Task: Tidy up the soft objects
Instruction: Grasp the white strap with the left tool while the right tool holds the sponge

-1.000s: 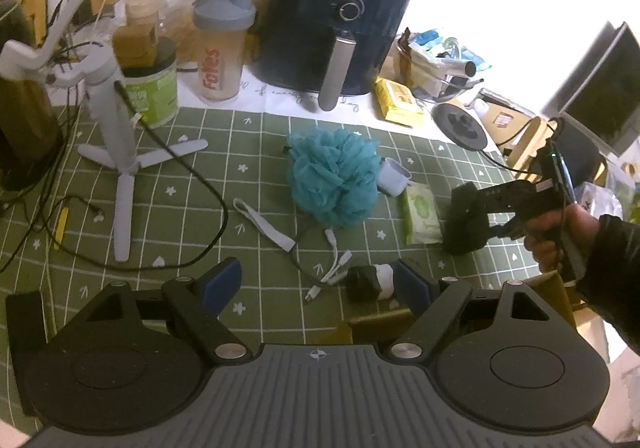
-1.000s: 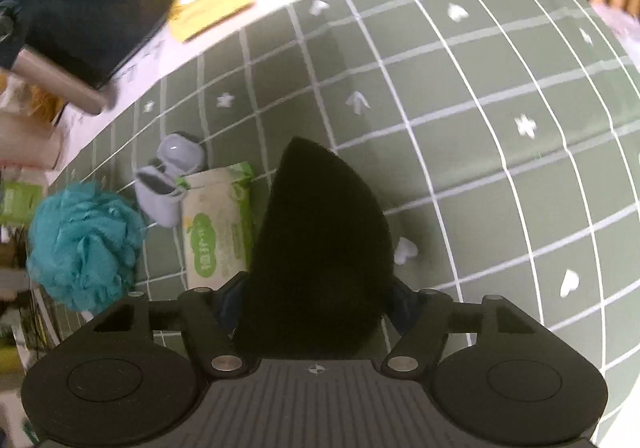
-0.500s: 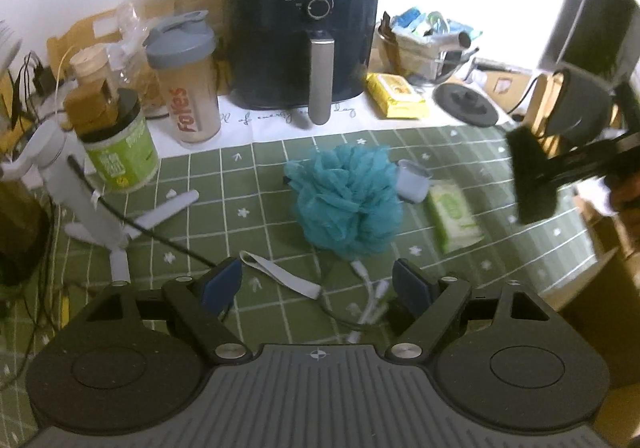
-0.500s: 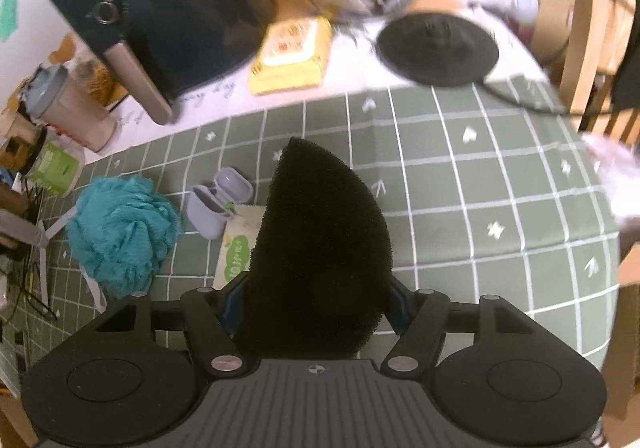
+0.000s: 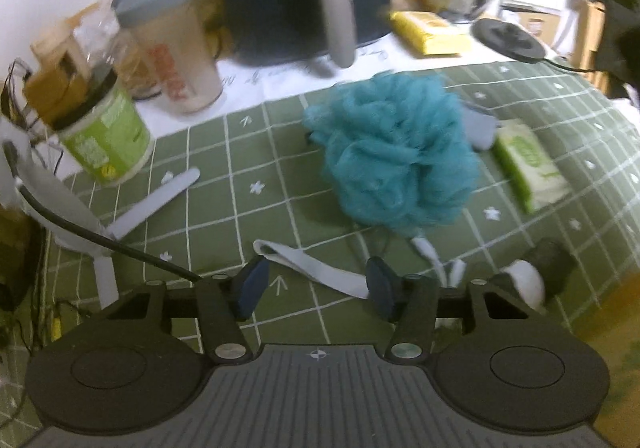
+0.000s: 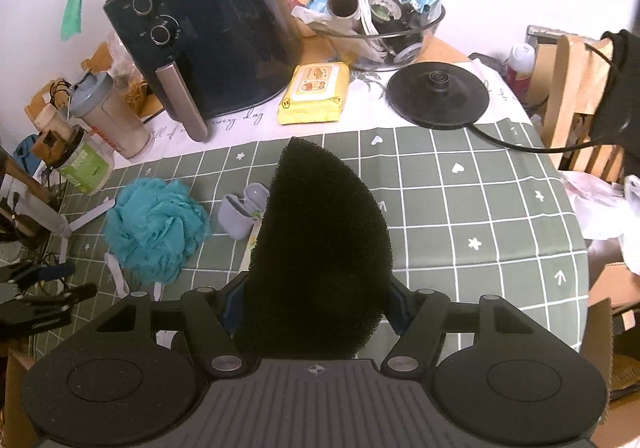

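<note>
A teal bath pouf (image 5: 396, 155) lies on the green checked tablecloth (image 5: 224, 199), also in the right wrist view (image 6: 154, 221). My left gripper (image 5: 318, 288) is open and empty, low over the cloth just in front of the pouf, above a grey strap (image 5: 312, 272). My right gripper (image 6: 316, 300) is shut on a black foam sponge (image 6: 320, 248), held up above the table. A green tissue pack (image 5: 530, 165) and a grey earbud case (image 6: 240, 211) lie beside the pouf.
A dark air fryer (image 6: 208, 43), a shaker bottle (image 6: 110, 115), a green tub (image 5: 106, 135), yellow wipes (image 6: 314, 91), a glass bowl of clutter (image 6: 380, 31) and a black kettle base (image 6: 438, 93) stand at the back. A white tripod (image 5: 76, 215) stands at left. Cables lie near the pouf.
My left gripper moved forward and lower toward the pouf. My right gripper rose and drew back with the sponge, so more of the table shows.
</note>
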Demonstrator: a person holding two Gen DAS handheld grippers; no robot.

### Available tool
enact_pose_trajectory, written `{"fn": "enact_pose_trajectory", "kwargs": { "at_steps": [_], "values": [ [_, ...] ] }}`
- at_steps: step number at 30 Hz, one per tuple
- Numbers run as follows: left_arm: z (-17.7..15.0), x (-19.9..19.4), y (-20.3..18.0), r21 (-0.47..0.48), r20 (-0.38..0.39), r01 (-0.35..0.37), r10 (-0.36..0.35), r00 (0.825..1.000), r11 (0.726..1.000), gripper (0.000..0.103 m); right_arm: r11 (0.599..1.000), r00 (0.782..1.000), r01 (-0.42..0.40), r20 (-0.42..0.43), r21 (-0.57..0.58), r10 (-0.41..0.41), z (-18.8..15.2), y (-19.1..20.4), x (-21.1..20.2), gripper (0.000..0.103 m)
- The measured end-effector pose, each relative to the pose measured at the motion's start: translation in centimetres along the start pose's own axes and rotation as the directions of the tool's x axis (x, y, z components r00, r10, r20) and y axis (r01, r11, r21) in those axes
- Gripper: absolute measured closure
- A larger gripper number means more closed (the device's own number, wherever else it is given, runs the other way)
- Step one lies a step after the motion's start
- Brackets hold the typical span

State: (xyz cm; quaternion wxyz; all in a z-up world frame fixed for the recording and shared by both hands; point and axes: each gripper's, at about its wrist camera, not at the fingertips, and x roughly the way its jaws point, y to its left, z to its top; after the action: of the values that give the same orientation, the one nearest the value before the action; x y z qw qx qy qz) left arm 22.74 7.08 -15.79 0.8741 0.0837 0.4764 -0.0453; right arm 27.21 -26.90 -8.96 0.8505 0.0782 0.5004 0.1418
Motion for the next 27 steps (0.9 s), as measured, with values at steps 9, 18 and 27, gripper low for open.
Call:
{"fn": "enact_pose_trajectory", "kwargs": {
  "at_steps": [9,18,27],
  "values": [
    [-0.3,4.1,0.9,-0.11,-0.055,-0.004,-0.002,0.998,0.994,0.051,0.998,0.999,0.021,0.027,0.051,-0.022,-1.8,-0.6,-2.3,0.033],
    [-0.7,4.8,1.0,-0.143,-0.019,-0.001,-0.002,1.0,0.99,0.07,0.994,0.998,0.051,0.043,0.1,-0.056,-3.7,-1.3,-4.1,0.033],
    [-0.1,4.7,2.1,-0.14,-0.025,0.044,-0.048,0.999,0.989,0.1,0.995,0.996,0.063,0.055,0.083,-0.067,-5.2,-0.8,-5.2,0.033]
  ]
}}
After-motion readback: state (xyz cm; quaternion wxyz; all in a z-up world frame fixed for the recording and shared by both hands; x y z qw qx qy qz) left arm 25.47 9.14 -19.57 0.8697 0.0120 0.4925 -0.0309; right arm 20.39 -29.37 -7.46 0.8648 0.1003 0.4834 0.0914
